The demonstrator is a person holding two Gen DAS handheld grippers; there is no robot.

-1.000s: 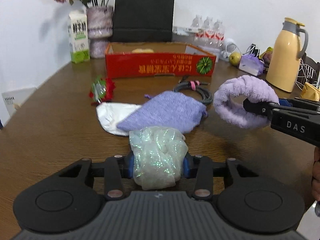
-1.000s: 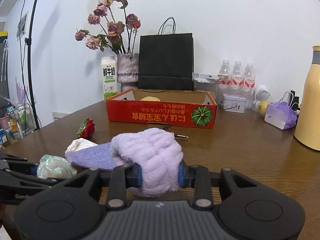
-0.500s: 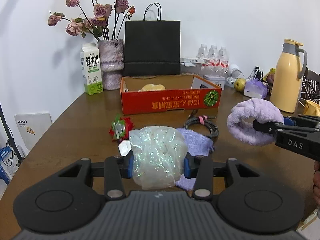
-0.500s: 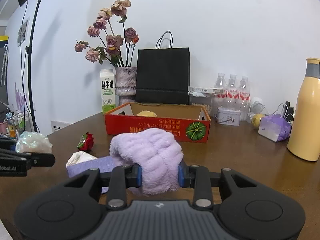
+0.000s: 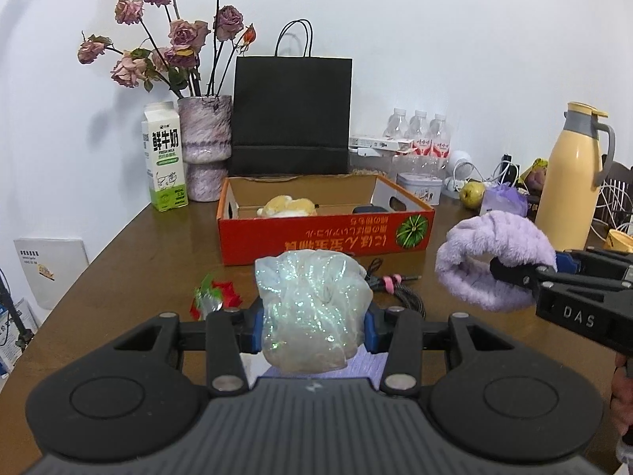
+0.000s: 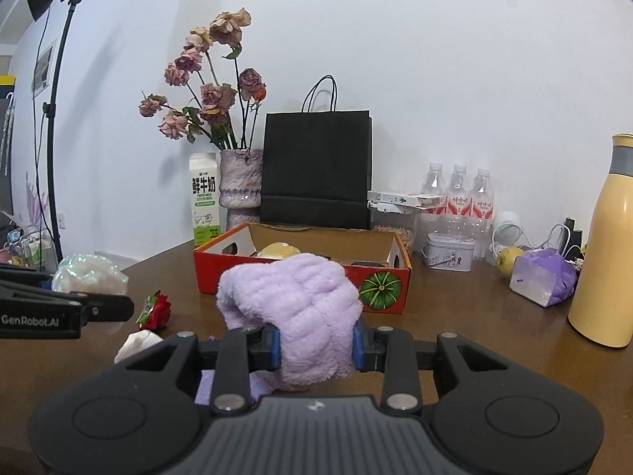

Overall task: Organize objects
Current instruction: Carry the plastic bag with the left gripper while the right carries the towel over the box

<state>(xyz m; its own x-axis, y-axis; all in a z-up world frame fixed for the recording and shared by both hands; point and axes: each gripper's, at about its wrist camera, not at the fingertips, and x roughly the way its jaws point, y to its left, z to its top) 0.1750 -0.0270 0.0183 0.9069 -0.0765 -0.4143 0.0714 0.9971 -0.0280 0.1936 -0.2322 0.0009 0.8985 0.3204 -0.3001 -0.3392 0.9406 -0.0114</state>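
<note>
Brown table (image 5: 130, 261) runs back to a white wall, with the red box (image 5: 324, 233) lying crosswise straight ahead of both grippers, its open top facing up. Right gripper (image 6: 315, 350) is clamped on a fluffy purple headband (image 6: 292, 308) held above the table. Left gripper (image 5: 312, 326) is squeezed onto a shimmery pouch (image 5: 312, 308), also held aloft and seemingly slightly nearer the box's middle.
</note>
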